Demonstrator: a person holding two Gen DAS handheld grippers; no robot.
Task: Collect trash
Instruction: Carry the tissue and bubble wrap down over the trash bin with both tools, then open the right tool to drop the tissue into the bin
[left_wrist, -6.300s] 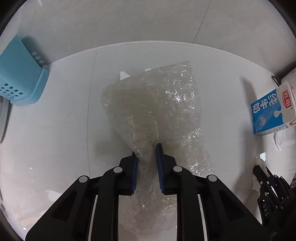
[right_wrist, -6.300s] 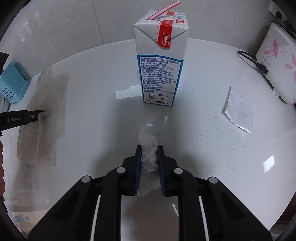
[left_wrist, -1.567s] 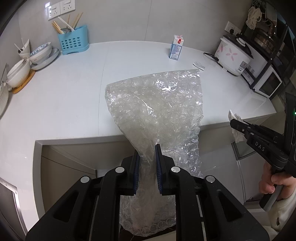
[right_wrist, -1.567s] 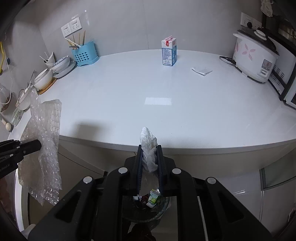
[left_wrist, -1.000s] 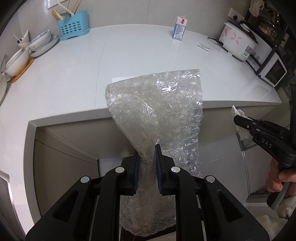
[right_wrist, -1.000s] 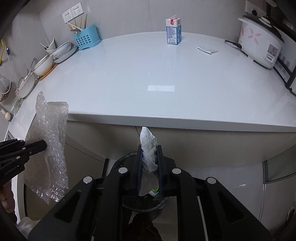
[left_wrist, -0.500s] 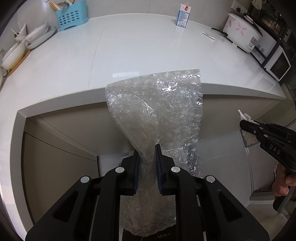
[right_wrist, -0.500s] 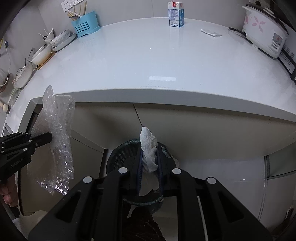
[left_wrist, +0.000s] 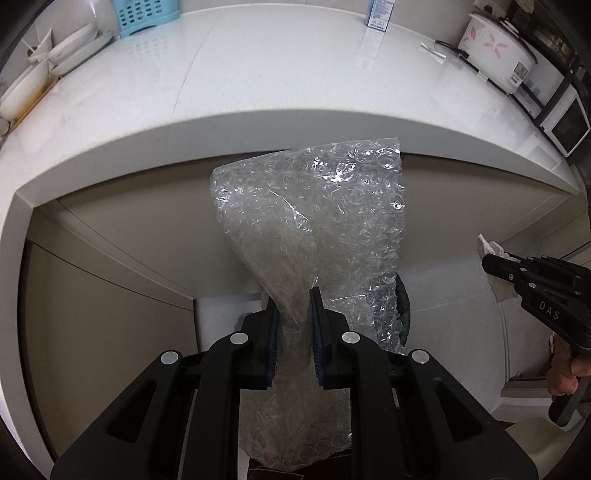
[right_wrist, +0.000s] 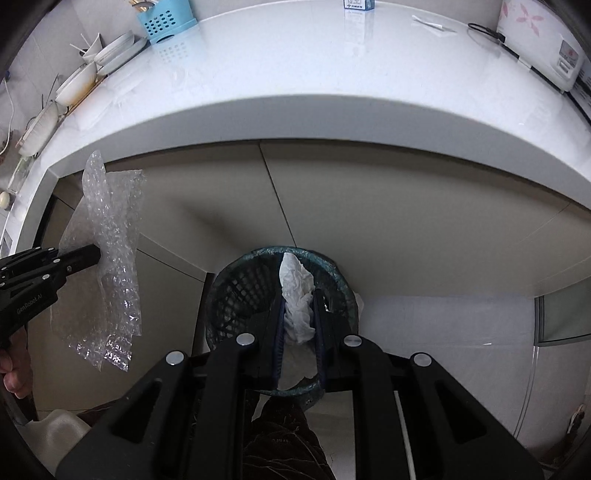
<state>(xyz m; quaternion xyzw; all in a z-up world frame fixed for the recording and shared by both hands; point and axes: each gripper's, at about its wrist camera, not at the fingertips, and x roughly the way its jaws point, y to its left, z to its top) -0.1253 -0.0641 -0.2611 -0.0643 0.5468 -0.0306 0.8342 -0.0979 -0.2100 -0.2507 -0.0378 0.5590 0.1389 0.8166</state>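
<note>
My left gripper (left_wrist: 294, 295) is shut on a clear sheet of bubble wrap (left_wrist: 314, 206), which hangs in front of the cabinet; it also shows in the right wrist view (right_wrist: 107, 236). My right gripper (right_wrist: 298, 295) is shut on a crumpled white tissue (right_wrist: 295, 291) and holds it right over a dark mesh trash bin (right_wrist: 240, 284) on the floor. The bin's rim (left_wrist: 403, 302) peeks out behind the bubble wrap in the left wrist view. The right gripper and its tissue (left_wrist: 491, 247) appear at the right there.
A white counter (right_wrist: 332, 74) curves above the cabinet doors (right_wrist: 369, 192). On it stand a milk carton (left_wrist: 378, 13), a blue utensil basket (left_wrist: 146, 13), bowls (left_wrist: 70, 44), a rice cooker (left_wrist: 498, 51) and a scrap of paper (left_wrist: 434, 51).
Both grippers have moved back from the counter and tilted down toward the floor. The trash bin has come fully into the right wrist view under the tissue.
</note>
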